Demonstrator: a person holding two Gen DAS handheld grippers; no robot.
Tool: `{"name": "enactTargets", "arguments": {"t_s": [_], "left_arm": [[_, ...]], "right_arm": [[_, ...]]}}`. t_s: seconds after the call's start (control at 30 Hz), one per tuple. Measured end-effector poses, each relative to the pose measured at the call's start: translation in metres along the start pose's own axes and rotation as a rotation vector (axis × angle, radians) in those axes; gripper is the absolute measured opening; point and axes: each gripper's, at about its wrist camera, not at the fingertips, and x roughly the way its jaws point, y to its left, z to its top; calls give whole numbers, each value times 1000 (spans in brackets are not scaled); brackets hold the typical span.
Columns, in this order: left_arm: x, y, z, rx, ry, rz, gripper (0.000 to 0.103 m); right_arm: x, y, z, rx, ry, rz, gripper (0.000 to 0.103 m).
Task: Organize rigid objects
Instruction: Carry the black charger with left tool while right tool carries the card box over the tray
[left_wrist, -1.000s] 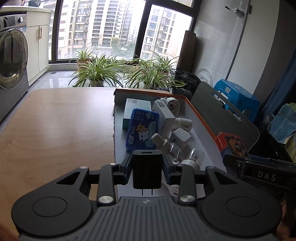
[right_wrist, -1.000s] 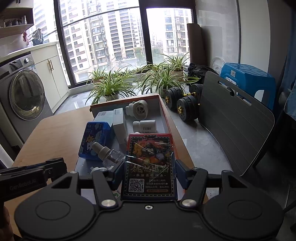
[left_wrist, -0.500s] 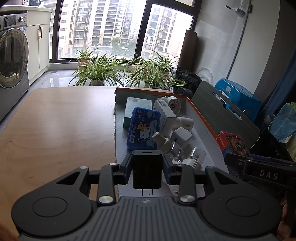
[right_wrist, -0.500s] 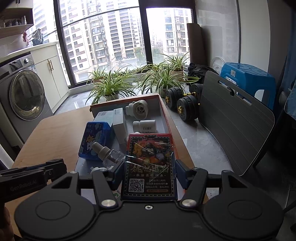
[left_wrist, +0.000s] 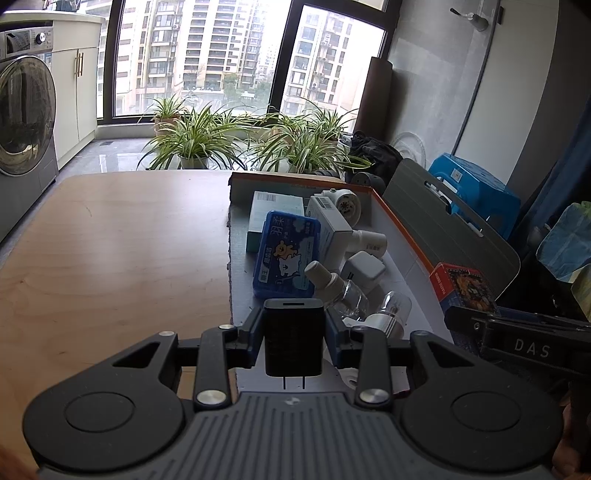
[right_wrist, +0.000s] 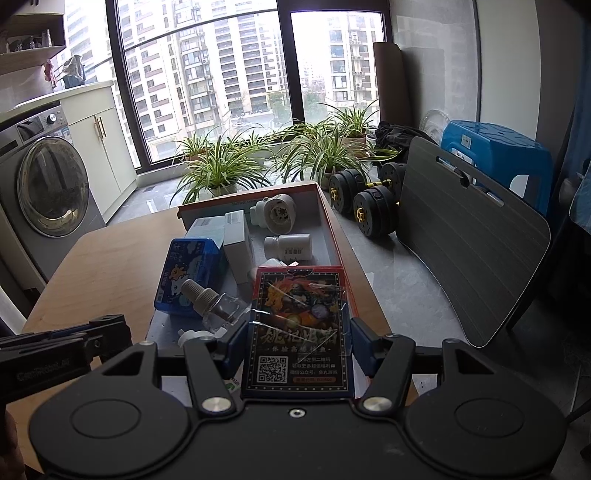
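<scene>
Black plug charger (left_wrist: 293, 339) between the left jaws hides part of the clear glass bottle (left_wrist: 341, 291) and white-based bulb (left_wrist: 388, 314) ahead. Red-edged card box (right_wrist: 299, 332) between the right jaws covers the small white cube adapter (right_wrist: 275, 263) beyond. Box print mostly illegible. Grey washing machine (left_wrist: 22, 122) cut off by the left edge.

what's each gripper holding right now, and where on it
The left gripper clamps a black plug charger by its two side faces. The right gripper clamps a card box by its long side edges.
</scene>
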Motion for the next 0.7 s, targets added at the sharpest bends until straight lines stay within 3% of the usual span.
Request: {"name": "enactTargets", "arguments": {"t_s": [0.7], "left_arm": [[9,0,2,10,14,-1,36]], "right_arm": [[9,-2,-2,13,11,4,71]]}}
